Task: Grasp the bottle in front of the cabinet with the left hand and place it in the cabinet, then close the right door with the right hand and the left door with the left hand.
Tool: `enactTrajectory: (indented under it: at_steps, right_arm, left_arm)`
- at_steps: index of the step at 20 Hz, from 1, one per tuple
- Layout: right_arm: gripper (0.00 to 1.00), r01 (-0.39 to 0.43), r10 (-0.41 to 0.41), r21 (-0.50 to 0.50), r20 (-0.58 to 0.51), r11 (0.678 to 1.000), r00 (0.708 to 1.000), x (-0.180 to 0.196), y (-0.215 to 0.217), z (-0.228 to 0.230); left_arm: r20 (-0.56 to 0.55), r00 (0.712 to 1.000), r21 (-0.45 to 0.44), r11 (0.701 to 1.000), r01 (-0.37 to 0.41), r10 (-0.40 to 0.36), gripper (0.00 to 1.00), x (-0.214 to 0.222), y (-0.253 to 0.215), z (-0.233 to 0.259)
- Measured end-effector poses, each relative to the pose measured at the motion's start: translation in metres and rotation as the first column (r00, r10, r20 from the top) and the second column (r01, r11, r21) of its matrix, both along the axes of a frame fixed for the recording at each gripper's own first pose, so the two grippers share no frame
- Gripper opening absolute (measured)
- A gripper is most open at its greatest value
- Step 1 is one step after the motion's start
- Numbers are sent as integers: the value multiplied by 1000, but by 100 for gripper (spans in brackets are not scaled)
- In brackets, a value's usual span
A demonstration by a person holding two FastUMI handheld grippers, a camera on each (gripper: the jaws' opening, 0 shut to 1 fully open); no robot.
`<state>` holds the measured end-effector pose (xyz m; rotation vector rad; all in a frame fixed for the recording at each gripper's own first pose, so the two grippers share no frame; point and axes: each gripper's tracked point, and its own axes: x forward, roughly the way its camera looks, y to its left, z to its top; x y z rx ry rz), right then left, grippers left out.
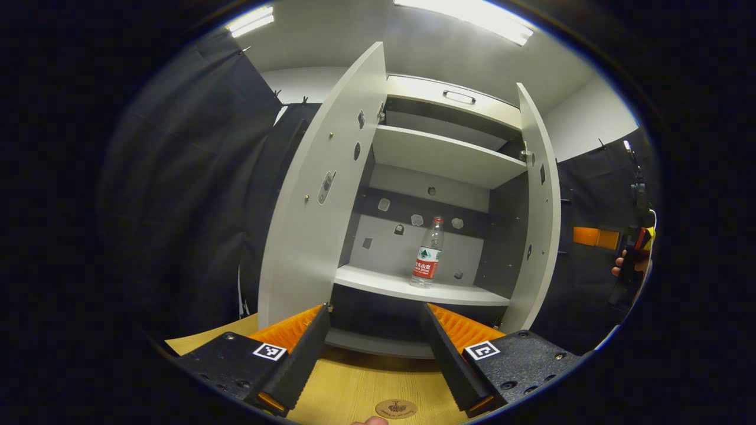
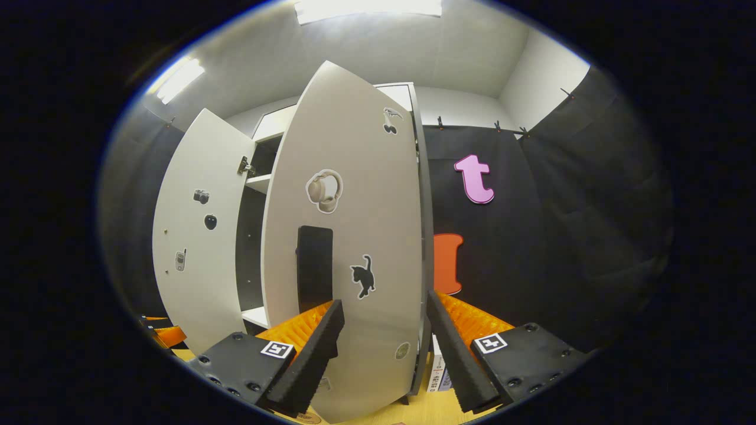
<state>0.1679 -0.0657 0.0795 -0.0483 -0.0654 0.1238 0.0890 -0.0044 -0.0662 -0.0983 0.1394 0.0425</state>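
Observation:
A clear water bottle [image 1: 427,254] with a red cap and red label stands upright on the lower shelf [image 1: 378,282] of the white cabinet, toward the right. Both doors are open: the left door [image 1: 319,189] and the right door [image 1: 537,206]. My left gripper [image 1: 375,310] is open and holds nothing; it sits low in front of the cabinet, well back from the bottle. In the right gripper view, my right gripper [image 2: 384,301] is open, close against the outer face of the right door [image 2: 354,236]. I cannot tell whether it touches the door.
The cabinet stands on a wooden table [image 1: 354,383]. An upper shelf [image 1: 443,156] and a top drawer handle [image 1: 459,97] sit above. The right door carries a black handle [image 2: 314,265] and stickers. The left door [image 2: 195,236] stands open at the left. A hand [image 1: 635,260] shows far right.

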Motion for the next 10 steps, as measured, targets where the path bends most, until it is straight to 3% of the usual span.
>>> enactTrajectory:
  at_steps: [4, 6, 7, 10]
  right_arm:
    - [95, -100, 100, 13, -11, 995, 995, 3, 41, -6]
    - [92, -107, 107, -10, -16, 994, 994, 12, 53, -12]
    - [95, -111, 110, -10, -21, 994, 994, 17, 60, -15]
    - [95, -98, 98, -10, -32, 995, 995, 29, 70, -24]
  left_arm:
    - [14, 999, 36, 998, -44, 43, 94, -5, 16, 8]
    - [19, 997, 42, 997, -72, 71, 94, -9, 26, 12]
    - [26, 995, 43, 995, -94, 93, 94, -11, 33, 16]
    - [58, 975, 49, 975, -216, 213, 94, -22, 71, 30]
